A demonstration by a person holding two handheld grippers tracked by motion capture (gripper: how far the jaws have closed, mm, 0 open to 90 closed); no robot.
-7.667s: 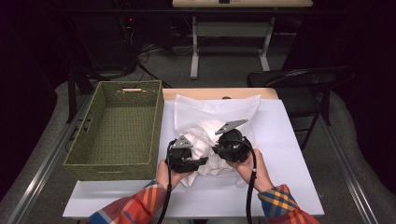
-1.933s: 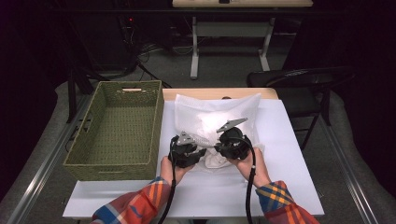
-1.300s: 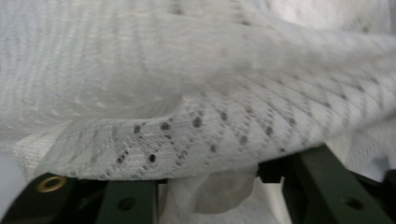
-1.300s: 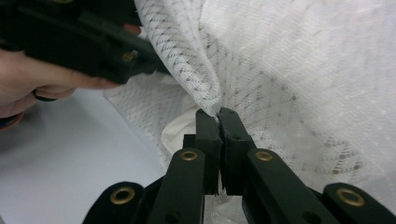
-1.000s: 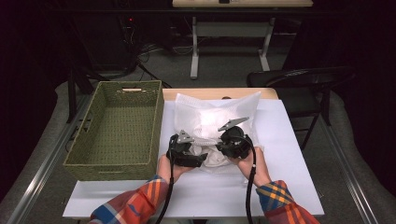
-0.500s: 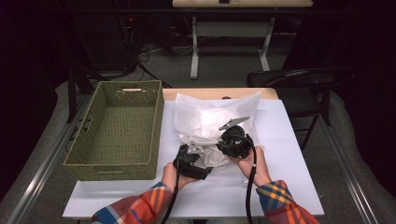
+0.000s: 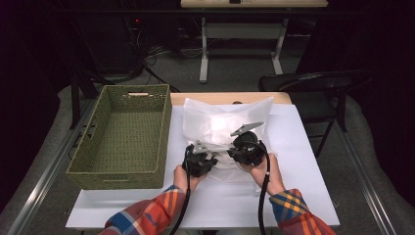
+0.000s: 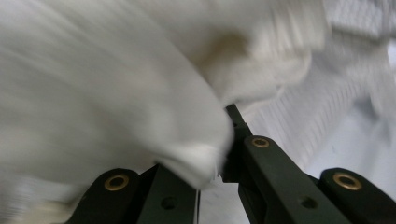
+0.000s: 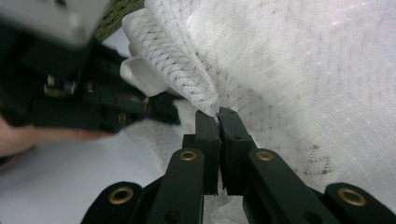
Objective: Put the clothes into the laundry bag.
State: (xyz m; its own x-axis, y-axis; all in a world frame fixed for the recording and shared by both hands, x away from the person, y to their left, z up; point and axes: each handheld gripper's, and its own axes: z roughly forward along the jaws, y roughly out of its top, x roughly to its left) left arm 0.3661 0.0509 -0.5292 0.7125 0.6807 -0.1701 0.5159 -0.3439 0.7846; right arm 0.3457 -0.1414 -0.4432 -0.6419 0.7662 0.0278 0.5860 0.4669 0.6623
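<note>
A white lacy cloth [image 7: 225, 117] lies rumpled on the white table [image 7: 303, 161]. Both grippers sit at its near edge, side by side. My left gripper [image 7: 218, 155] has just closed its jaws, and a thick fold of the cloth [image 8: 116, 93] drapes over them and is pinched between them [image 8: 222, 149]. My right gripper [image 7: 238, 152] is shut on a thin lace edge [image 9: 187, 70], its jaws pressed together [image 9: 218, 116]. In the right gripper view the left gripper [image 9: 159, 105] is blurred, close at the left.
A green woven basket [image 7: 134, 88] stands empty on the table's left side, against the cloth's left edge. A dark chair [image 7: 313, 83] stands beyond the table's far right corner. Bare white table lies in front of and to the right of the hands.
My left gripper shifted slightly along the cloth's near edge and its jaws went from open to shut on a fold. The right gripper kept still, holding the lace edge.
</note>
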